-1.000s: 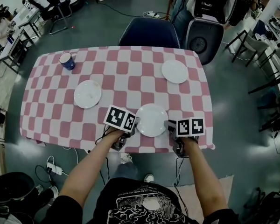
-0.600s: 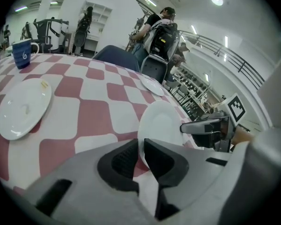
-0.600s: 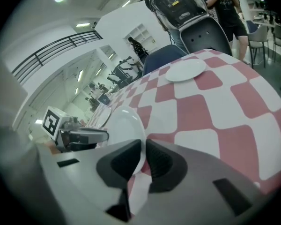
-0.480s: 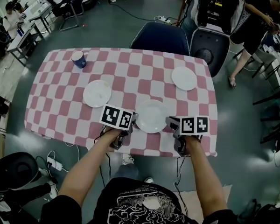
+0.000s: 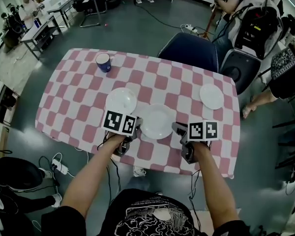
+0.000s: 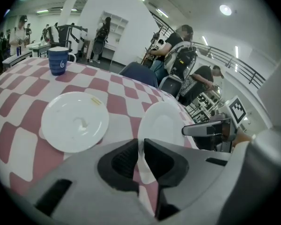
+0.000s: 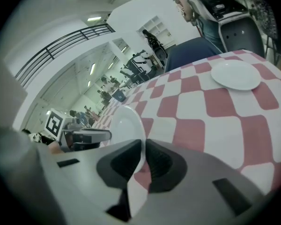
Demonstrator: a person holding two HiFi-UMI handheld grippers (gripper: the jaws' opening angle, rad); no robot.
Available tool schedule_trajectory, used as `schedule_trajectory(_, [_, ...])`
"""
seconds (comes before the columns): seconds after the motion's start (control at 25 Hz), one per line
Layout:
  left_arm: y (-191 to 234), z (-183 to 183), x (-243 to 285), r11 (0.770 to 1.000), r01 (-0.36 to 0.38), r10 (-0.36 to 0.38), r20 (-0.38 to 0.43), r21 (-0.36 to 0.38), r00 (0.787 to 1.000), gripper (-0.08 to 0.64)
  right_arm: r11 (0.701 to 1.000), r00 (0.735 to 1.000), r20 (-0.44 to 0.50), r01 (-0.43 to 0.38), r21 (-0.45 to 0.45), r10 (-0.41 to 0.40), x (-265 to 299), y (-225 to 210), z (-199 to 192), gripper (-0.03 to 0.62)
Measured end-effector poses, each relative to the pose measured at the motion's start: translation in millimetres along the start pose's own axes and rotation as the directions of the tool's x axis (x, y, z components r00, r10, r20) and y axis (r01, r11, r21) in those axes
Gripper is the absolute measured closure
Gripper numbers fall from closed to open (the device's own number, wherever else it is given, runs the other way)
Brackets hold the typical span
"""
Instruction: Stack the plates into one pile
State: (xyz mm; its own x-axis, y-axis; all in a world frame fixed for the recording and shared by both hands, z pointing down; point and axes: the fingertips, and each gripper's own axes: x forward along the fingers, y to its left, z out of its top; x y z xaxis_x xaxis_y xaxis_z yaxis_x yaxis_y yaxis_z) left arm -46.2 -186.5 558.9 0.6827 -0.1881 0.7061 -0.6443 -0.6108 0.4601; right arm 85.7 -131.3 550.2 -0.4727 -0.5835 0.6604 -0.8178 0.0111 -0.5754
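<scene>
Middle plate sits between the two tools. Left gripper is clamped on its left rim, right gripper on its right rim, and each gripper view shows the jaws pinching the thin white edge. Left plate lies near it, up-left; right plate is well apart, toward the far right corner. Left gripper view shows small marks on the left plate and a blue mug behind it. Right gripper view shows the right plate looking clean. Red-white checked table, dark chair behind it, grey floor, people at desks around.
</scene>
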Motion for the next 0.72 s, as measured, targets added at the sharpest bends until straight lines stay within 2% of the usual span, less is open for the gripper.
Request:
schedule_trajectory(0.36, [72.6,20.3,-30.6,0.997,-0.052,0.054,0.033,-0.055,0.998,0.512,0.999,0.998,-0.036,-0.045,-0.014,0.045,62.3,46.9,29.5,0.557])
schedule_trajectory(0.72, [144.9,36.0,-49.0,0.992,-0.085,0.088,0.033,-0.096,0.996,0.512,0.998,0.995,-0.074,-0.061,0.02,0.063,127.5,81.5,46.9,0.557])
